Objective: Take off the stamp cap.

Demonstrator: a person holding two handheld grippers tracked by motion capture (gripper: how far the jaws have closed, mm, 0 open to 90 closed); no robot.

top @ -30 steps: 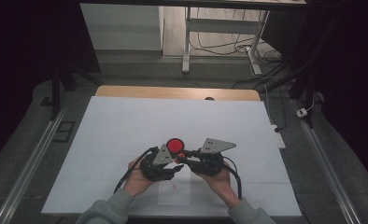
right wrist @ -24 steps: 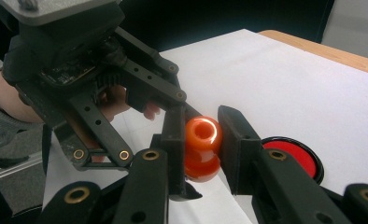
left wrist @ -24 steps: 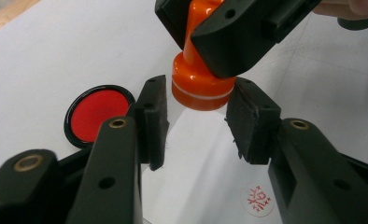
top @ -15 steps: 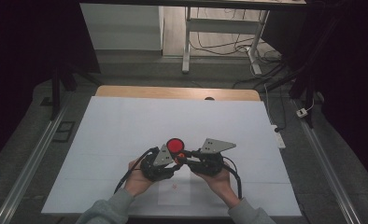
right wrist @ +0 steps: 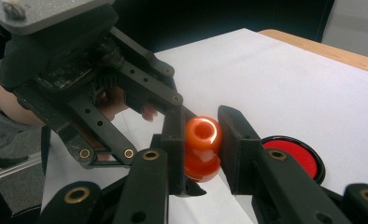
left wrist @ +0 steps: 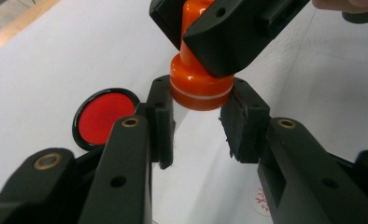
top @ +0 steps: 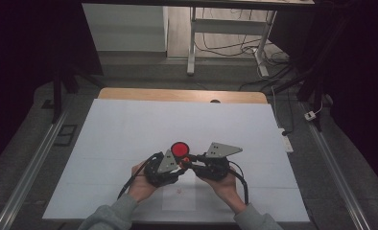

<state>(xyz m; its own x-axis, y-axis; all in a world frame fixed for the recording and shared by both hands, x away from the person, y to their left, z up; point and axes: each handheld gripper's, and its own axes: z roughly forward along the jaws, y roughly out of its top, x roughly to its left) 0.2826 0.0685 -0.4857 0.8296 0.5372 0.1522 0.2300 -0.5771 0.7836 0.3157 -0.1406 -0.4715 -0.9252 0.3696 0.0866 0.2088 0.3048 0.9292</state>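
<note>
1. Left hand-held gripper (left wrist: 196,121): jaws have just been closing and now clamp the base of the orange stamp (left wrist: 201,84).
2. Right hand-held gripper (right wrist: 198,149): closed on the stamp's handle; stamp is held between both, just above the counter (top: 129,129).
3. Likely a handover or pull-apart.
4. Red ink pad (top: 180,149) lies just beside, open.
5. Versus a second ago: hands and pad unmoved.

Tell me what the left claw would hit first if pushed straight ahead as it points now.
Likely the right claw, which grips the orange stamp just beyond the left claw; depth is hard to judge.
</note>
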